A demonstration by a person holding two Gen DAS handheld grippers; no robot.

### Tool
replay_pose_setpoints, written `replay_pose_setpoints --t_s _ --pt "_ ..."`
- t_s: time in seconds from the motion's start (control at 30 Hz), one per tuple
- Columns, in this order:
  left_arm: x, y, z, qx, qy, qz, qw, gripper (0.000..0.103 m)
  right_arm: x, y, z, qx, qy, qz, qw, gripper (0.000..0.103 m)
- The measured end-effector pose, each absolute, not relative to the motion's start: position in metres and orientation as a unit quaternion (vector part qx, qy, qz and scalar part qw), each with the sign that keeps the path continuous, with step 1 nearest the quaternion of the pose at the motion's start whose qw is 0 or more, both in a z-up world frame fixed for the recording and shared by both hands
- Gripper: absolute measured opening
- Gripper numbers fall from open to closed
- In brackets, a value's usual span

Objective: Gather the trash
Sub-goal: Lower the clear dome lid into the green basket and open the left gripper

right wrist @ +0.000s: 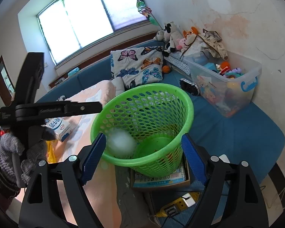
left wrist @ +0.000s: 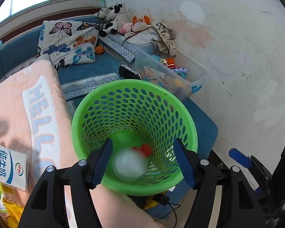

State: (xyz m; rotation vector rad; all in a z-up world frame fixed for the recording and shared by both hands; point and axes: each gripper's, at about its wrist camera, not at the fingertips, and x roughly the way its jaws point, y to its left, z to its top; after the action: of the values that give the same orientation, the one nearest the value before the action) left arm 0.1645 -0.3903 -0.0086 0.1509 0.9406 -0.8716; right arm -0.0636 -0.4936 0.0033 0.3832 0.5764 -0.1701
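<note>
Now the white ball is free and the milk carton is the nearest trash left, on my left side.

From the left: the white-and-blue milk carton (left wrist: pixel 8 168) lies flat at nine o'clock of my left gripper (left wrist: pixel 142 160), on the pink "HELLO" blanket (left wrist: pixel 19 102), long axis running roughly eleven to five, well apart from the fingers. My left jaws stand wide and empty above the green perforated plastic basket (left wrist: pixel 188 121). The blurred white crumpled ball (left wrist: pixel 130 164) is inside the basket, touching neither pad, near some orange scrap (left wrist: pixel 143 149) on the bottom. My right gripper (right wrist: pixel 142 155) is also open and empty over the rim. I judge the left hand closer to the carton.
</note>
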Motion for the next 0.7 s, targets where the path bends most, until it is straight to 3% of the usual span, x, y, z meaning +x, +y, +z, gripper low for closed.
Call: replay_pose_setpoints --t_s 0.2,0.33,0.7 --pt "0.165 -0.372 0.004 0.047 0.425 -0.403 0.809 0.065 -0.066 -0.482 0.013 0.175 0.281 -0.082 0.94 0.082" --pt "0.152 -0.342 0.024 0.045 0.395 -0.388 0.832 0.074 -0.069 -0.465 0.021 0.165 0.269 -0.078 0.946 0.085" --pt "0.119 -0.222 0.054 0.057 0.348 -0.332 0.875 0.075 -0.047 -0.389 0.021 0.168 0.278 -0.007 0.946 0.089"
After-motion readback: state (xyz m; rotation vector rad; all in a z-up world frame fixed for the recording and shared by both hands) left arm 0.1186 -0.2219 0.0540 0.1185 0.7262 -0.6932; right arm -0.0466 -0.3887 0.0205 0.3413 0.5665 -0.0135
